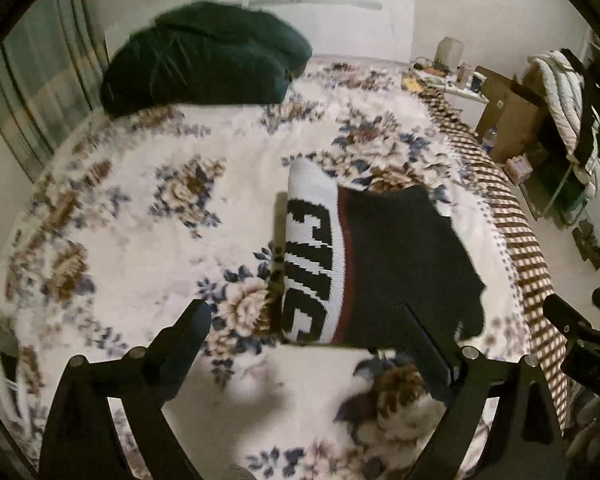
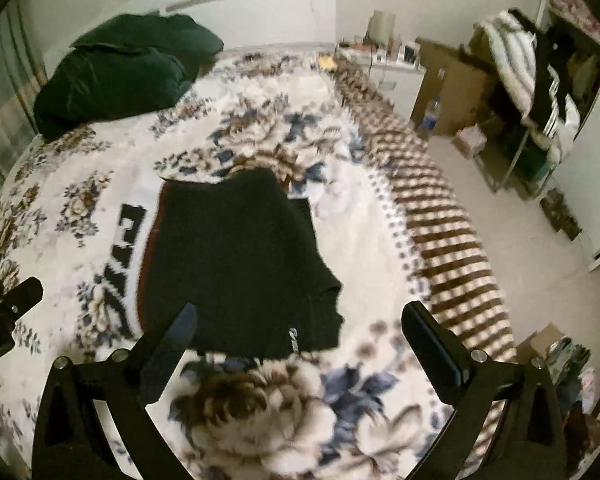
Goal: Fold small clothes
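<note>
Item: sweater (image 1: 384, 264) — folded, flat on bed (image 1: 140, 216). Your left hand-held gripper (image 1: 304, 316) and right hand-held gripper (image 2: 300, 320) — both open, empty. Square its edges before regripping.

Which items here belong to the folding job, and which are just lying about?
Job:
- black and white garment, lying folded on the floral bedspread
- left gripper, open, empty
- right gripper, open, empty

Lying about:
- dark green bedding heap
- cardboard box
- plastic bottle
- clothes rack
</note>
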Motion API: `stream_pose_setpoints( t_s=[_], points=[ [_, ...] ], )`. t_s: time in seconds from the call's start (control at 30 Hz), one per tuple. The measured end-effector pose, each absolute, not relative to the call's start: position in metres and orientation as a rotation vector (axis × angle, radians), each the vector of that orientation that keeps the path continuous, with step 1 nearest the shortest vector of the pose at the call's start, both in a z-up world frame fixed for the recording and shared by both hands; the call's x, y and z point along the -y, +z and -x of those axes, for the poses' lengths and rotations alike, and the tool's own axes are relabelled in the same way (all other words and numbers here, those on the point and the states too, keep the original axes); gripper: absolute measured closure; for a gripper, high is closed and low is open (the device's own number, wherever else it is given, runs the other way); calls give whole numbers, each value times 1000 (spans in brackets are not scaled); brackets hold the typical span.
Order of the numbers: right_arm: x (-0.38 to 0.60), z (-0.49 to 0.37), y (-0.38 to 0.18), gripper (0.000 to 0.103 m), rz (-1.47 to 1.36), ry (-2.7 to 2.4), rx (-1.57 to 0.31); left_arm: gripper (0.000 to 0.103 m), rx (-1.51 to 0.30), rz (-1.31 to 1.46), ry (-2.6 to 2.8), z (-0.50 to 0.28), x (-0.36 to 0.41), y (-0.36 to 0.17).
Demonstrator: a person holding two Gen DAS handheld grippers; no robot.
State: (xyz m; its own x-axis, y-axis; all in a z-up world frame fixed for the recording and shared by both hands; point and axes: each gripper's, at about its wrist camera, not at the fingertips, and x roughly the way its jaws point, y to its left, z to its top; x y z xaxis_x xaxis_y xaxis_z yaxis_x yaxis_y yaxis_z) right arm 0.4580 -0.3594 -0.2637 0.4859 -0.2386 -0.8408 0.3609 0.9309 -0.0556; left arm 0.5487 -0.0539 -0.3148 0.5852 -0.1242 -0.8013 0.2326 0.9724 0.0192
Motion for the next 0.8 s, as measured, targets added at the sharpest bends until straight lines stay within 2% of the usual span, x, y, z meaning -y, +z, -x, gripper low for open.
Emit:
stream_pose_setpoints(
  t_s=[0.4,0.6,0.8],
  points=[
    [318,-317,-86,0,-89,-367,-831,8,-779,-98,-220,-422,49,-174],
    [298,-251,-1,0,-62,-341,-742,8,-718,-77,-202,-379,36,-123],
    [280,-198,53,0,-70,-322,-696,8,-672,-73,-203,-342,32,-87]
  ],
)
